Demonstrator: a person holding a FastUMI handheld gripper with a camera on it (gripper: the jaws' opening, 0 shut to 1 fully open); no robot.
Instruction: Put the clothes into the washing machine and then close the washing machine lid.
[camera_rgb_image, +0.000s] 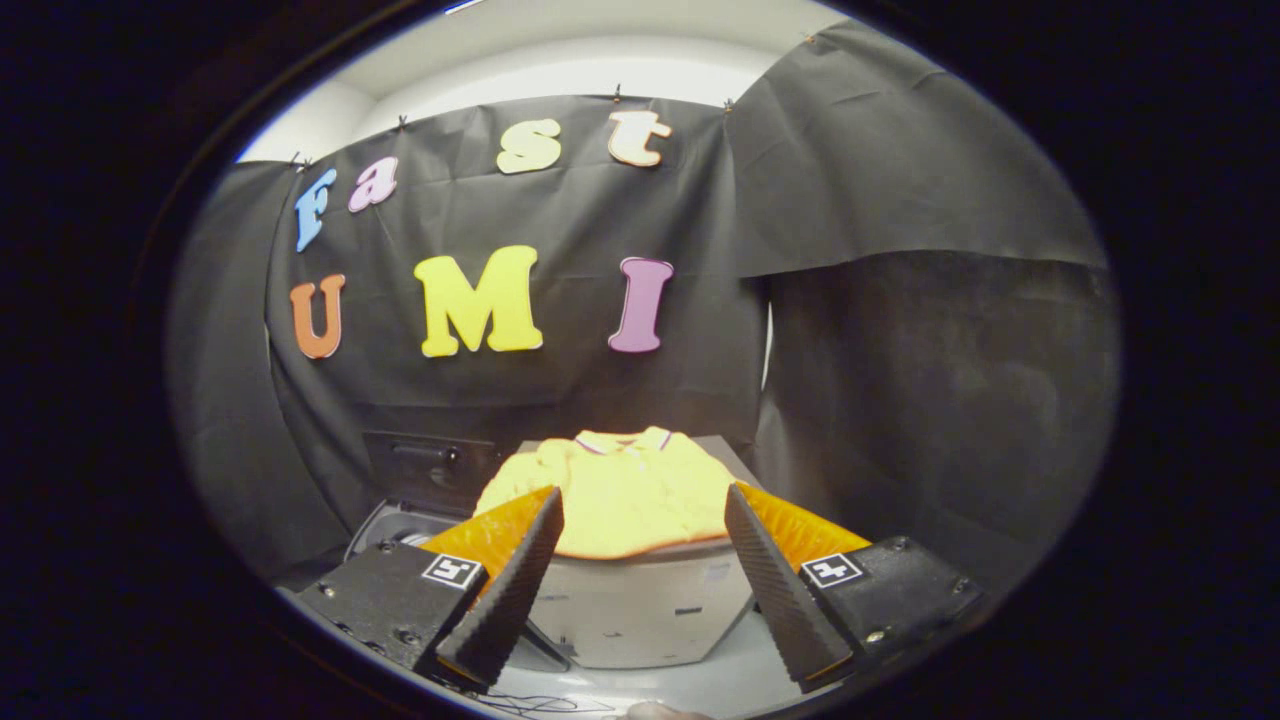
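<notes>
The gripper (640, 515) hangs with its fingers spread wide and nothing between them but air — it is lined up on a yellow shirt (620, 495) that lies just ahead of the tips. The shirt is folded, collar away from the fingers, and rests on top of a pale grey box (640, 610) (a stand or cabinet of some sort, I cannot tell which). To the left of that box and lower sits the washing machine (415, 500), a dark control panel at its back and what looks like the rim of its tub showing behind the left finger; I cannot tell how its lid stands. By my reckoning this is the very first step, the reach for the clothes. The next move calls for easing forward and down so both fingers straddle a fold of cloth, then pinching enough fabric that the shirt lifts whole — and carrying it left over the tub
</notes>
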